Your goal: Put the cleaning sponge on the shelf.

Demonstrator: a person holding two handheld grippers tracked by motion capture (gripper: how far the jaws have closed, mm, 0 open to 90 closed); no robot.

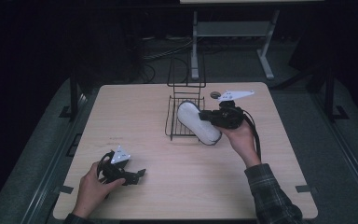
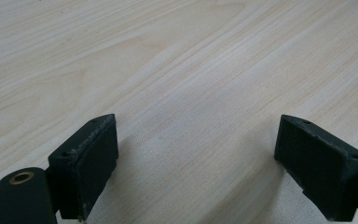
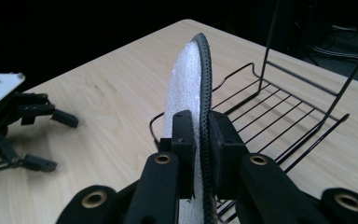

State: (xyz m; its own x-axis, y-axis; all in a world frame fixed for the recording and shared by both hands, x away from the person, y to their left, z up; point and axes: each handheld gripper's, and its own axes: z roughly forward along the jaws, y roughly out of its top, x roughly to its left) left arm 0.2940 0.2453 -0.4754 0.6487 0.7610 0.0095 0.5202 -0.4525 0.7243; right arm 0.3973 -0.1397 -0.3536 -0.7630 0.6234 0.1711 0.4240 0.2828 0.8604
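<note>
High view: right gripper (image 1: 213,116) is clamping the white foam insole with black edging (image 1: 196,123) edge-on, hovering it over the black wire rack (image 1: 172,126), probably to slot it; left gripper (image 1: 137,173) is resting released on the pale wooden table (image 1: 135,112).

A pale wood-grain bench (image 1: 168,196) stands in a dark room, a small round dark disc (image 1: 215,94) lying near its far edge. Beyond it, a light metal frame (image 1: 235,30) rises from a grey floor (image 1: 242,63), with loose cables (image 1: 165,51) trailing across the floor behind the bench. Strips of tape (image 1: 305,188) mark the floor beside the near corners.
</note>
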